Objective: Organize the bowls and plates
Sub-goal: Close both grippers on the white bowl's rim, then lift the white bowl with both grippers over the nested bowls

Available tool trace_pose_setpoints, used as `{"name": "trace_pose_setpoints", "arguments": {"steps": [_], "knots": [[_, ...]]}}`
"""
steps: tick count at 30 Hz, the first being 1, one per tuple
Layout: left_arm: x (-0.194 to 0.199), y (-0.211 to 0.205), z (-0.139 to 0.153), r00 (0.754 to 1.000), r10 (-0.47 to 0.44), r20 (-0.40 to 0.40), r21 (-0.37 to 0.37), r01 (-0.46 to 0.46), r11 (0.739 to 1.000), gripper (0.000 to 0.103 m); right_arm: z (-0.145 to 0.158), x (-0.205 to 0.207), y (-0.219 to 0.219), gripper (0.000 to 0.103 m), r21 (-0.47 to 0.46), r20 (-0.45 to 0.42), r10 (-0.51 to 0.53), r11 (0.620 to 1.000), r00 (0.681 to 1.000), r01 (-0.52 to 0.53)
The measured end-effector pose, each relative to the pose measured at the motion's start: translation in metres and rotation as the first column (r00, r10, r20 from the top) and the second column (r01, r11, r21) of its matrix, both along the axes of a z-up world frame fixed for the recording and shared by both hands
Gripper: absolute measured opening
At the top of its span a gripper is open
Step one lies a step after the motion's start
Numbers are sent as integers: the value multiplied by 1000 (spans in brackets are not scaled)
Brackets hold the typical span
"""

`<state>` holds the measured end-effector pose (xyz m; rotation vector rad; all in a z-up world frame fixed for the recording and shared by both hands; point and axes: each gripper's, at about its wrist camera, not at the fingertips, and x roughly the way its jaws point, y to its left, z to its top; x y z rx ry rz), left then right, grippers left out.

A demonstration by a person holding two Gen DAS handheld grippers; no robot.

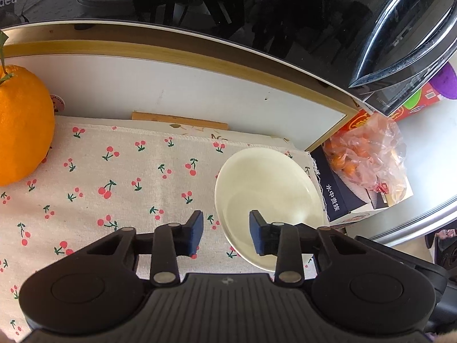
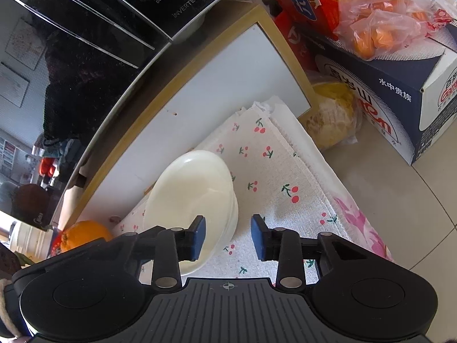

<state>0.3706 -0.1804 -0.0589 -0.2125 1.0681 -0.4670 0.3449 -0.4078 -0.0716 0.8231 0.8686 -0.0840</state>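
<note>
Writing shows in several places. On the dark glossy appliance (image 2: pixel 94 43), in the right wrist view, I can read "INVERTECH" and a short numbered menu in Chinese characters, too small to read well. In the left wrist view the letters "dea" stand at the top left edge of the same kind of dark surface. The navy box (image 2: pixel 400 94) carries the white characters "水中贵族" on its side, and a red logo that seems to begin with "Gan". A pink plastic bag of small oranges (image 2: pixel 394 14) lies on top of this box, and a red carton (image 2: pixel 308 0) with white writing stands behind it.

The white bowl (image 1: pixel 268 200) stands on the cherry-print cloth (image 1: pixel 114 185), near the right edge of the cloth and close to the navy box. A big orange (image 1: pixel 20 125) sits on the cloth far to the left. Behind the cloth lies a white board with a wooden frame (image 1: pixel 185 85).

The left gripper (image 1: pixel 226 235) has its jaws a little apart, one blue pad inside the bowl and one outside, with the near rim between them; the pads do not seem to press it. The right gripper (image 2: pixel 228 238) also has its jaws a little apart, its left pad in front of the bowl's side and its right pad over the cloth; whether it touches the bowl I cannot tell.
</note>
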Motion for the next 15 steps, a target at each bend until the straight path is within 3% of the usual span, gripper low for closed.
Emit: {"name": "trace_pose_setpoints", "arguments": {"steps": [5, 15], "knots": [[-2, -5, 0, 1000, -23, 11, 34, 23, 999, 12, 4, -1, 3, 13, -25, 5, 14, 1000, 1000, -14], [-14, -1, 16, 999, -32, 29, 51, 31, 998, 11, 23, -9, 8, 12, -42, 20, 33, 999, 999, -32]]}}
